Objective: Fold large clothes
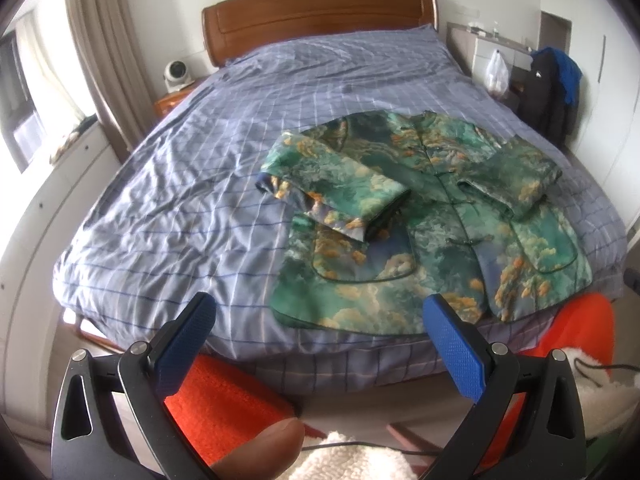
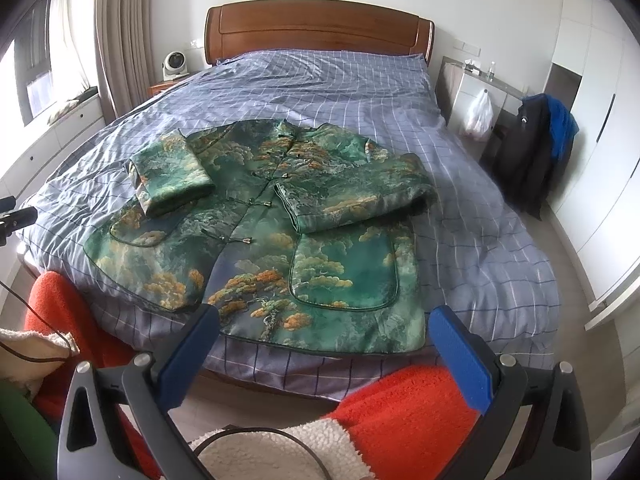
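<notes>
I see the green jacket (image 2: 256, 224) lying flat on the bed (image 2: 480, 208), front side up, near the foot edge of the mattress. Its collar points toward the wooden headboard (image 2: 316, 28) and its hem runs along the edge closest to me. Both sleeves are folded inward over the chest: the left sleeve (image 2: 172, 172) lies as a short block over the left pocket area, and the right sleeve (image 2: 356, 196) lies across the body just above the right pocket (image 2: 344, 272). The buttons down the middle look closed.

My left gripper (image 1: 320, 320) is above the foot of the bed, its jaws wide apart and holding nothing; the jacket hem (image 1: 360, 312) is seen between the blue pads (image 1: 452, 352). My right gripper (image 2: 324, 332) is also in front of the hem, jaws wide, nothing between them, and not touching the cloth.

The bed has a blue checked cover. On the left of the headboard there is a small white fan (image 2: 174, 64) on a nightstand. On the right, a white plastic bag (image 2: 478, 114) hangs from a cabinet, and dark clothes (image 2: 528, 152) with something blue hang beside it.
</notes>
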`<state>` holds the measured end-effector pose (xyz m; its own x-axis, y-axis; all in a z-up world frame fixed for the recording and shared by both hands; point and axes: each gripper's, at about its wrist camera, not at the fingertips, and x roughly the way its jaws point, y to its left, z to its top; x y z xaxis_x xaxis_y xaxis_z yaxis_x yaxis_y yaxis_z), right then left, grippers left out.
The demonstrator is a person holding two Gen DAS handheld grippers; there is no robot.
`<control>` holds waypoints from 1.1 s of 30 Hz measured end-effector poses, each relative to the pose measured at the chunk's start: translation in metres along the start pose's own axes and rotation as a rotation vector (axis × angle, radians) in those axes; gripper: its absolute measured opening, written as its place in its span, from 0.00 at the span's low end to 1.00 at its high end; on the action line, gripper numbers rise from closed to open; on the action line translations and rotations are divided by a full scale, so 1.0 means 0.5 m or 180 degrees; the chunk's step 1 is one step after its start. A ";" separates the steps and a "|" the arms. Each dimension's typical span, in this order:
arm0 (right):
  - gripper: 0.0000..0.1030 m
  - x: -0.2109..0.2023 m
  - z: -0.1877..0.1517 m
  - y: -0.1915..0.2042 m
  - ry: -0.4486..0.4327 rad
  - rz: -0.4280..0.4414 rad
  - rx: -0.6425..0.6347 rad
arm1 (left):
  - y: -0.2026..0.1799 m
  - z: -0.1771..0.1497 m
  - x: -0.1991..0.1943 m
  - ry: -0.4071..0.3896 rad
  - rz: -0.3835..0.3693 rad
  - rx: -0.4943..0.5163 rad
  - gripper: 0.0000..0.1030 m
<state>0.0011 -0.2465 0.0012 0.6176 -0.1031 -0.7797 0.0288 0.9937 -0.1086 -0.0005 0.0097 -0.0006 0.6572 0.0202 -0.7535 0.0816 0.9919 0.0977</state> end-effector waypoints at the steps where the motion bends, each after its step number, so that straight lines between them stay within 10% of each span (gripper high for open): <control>1: 1.00 0.001 0.000 -0.001 0.0006 -0.0003 0.0001 | -0.006 -0.001 0.000 -0.0002 -0.0005 0.0024 1.00; 33: 1.00 0.016 -0.011 0.004 0.0063 0.0077 0.0081 | -0.045 -0.013 0.018 0.0117 -0.0044 0.0182 1.00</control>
<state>0.0019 -0.2456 -0.0085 0.6026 -0.0798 -0.7940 0.0342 0.9967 -0.0741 -0.0014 -0.0118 -0.0139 0.6278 0.0121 -0.7783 0.1339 0.9833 0.1233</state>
